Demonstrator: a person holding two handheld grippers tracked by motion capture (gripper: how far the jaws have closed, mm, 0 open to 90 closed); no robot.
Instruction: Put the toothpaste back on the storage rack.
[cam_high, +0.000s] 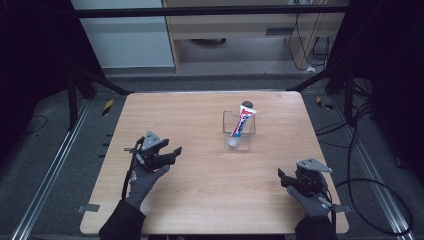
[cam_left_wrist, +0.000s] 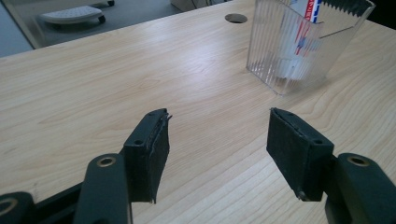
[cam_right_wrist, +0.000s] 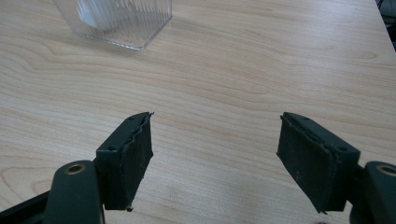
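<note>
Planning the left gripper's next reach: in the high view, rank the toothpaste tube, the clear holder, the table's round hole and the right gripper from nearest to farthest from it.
1. Clear holder, right of the left gripper and slightly farther back.
2. Toothpaste tube, standing inside the holder; too close to call against it.
3. Round hole, just behind the holder.
4. Right gripper, near the table's right front.

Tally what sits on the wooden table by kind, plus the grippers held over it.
Clear ribbed plastic holder: 1
Red, white and blue toothpaste tube, standing in the holder: 1
Black two-jaw grippers, left gripper and right gripper, both open and empty: 2
Total: 4
</note>
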